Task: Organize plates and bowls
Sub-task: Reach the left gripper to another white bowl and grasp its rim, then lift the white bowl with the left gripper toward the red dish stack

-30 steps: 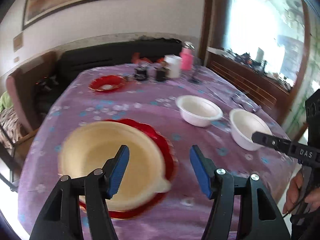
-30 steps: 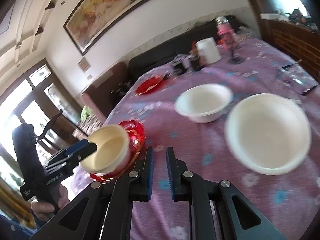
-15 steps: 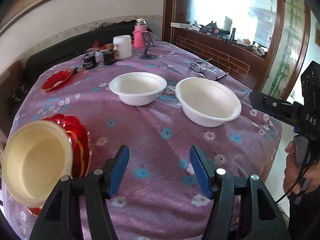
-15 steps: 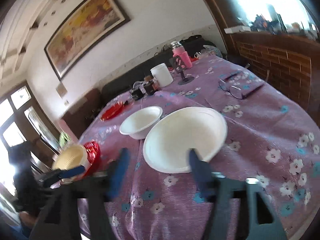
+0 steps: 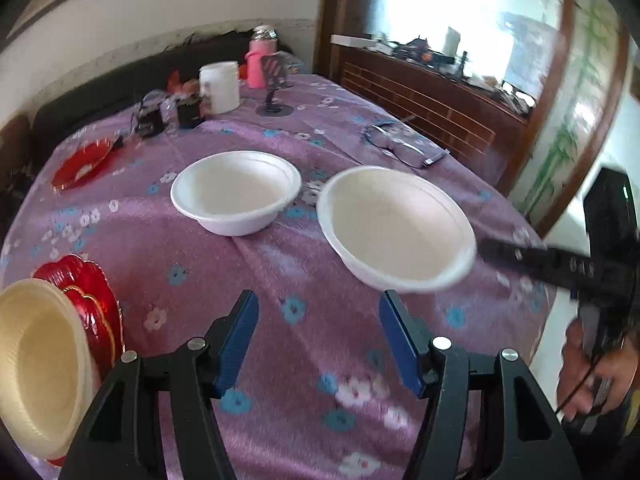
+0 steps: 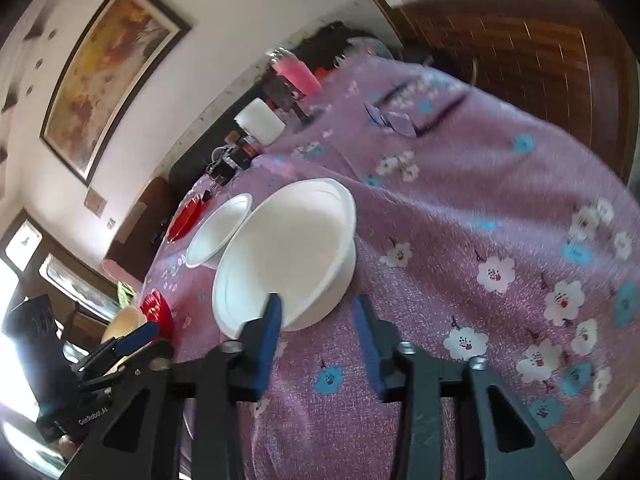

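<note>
Right claw (image 6: 318, 330) wide open, near rim of big white bowl (image 6: 288, 256) sitting between its blue pads, dead ahead on worktop (image 6: 480, 208). Left claw (image 5: 318, 338) also wide, empty, farther off. Smaller bowl (image 5: 236, 192) just beyond, so right's closer.

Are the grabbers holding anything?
Nothing yet. The left gripper is open over the tablecloth; the right gripper is open at the rim of the nearer white bowl.

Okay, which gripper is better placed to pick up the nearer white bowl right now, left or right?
Right. The right gripper is open with its fingers straddling the rim of the nearer white bowl. The left gripper is open too, but hangs over bare purple tablecloth, short of the bowl.
</note>
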The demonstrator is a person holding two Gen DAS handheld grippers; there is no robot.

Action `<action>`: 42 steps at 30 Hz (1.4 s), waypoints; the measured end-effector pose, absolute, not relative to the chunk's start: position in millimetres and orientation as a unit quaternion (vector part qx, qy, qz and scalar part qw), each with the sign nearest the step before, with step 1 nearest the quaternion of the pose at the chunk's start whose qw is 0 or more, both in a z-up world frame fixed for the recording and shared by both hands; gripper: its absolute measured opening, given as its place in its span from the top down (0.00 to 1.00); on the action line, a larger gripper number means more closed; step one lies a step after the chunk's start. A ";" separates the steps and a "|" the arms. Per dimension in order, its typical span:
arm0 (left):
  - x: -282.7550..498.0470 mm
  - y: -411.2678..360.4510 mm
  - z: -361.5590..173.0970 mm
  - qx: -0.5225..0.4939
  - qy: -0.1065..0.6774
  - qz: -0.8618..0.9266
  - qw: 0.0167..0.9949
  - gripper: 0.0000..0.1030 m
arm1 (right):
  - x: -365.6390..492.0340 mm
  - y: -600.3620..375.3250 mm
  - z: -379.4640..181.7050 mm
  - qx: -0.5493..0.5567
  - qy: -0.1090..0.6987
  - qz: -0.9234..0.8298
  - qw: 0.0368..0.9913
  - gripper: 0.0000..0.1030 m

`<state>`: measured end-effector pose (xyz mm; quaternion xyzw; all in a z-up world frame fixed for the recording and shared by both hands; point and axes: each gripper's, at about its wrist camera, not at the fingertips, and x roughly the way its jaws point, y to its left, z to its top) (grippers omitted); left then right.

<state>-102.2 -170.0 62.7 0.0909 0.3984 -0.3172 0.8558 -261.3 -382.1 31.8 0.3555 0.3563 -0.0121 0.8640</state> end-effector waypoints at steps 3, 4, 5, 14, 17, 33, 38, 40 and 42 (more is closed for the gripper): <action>-82.6 -173.5 61.2 0.051 0.422 -0.322 0.846 0.51 | -257.9 -386.8 32.7 0.362 0.353 -0.017 0.863 0.69; -76.3 -176.8 60.1 0.045 0.431 -0.321 0.842 0.53 | -256.0 -388.1 33.5 0.364 0.352 -0.016 0.862 0.69; -73.3 -180.5 59.2 0.041 0.435 -0.324 0.839 0.54 | -254.5 -388.8 34.1 0.366 0.351 -0.014 0.862 0.69; -40.4 -220.4 41.7 0.051 0.462 -0.313 0.828 0.55 | -229.8 -395.5 27.0 0.377 0.368 -0.016 0.850 0.69; -37.5 -227.3 30.5 0.051 0.471 -0.323 0.819 0.80 | -224.6 -395.5 20.8 0.385 0.374 -0.013 0.844 0.87; -93.3 -145.5 47.2 0.056 0.447 -0.306 0.838 0.85 | -248.9 -328.2 44.1 0.360 0.391 0.052 0.846 0.89; -100.3 -122.7 35.4 0.059 0.445 -0.279 0.849 0.84 | -242.1 -301.4 35.5 0.343 0.418 0.073 0.838 0.88; -99.2 -121.9 30.7 0.064 0.447 -0.273 0.850 0.83 | -239.9 -295.1 34.4 0.331 0.423 0.070 0.841 0.87; -101.3 -121.5 30.6 0.068 0.438 -0.273 0.854 0.75 | -241.1 -292.1 36.8 0.318 0.422 0.061 0.847 0.87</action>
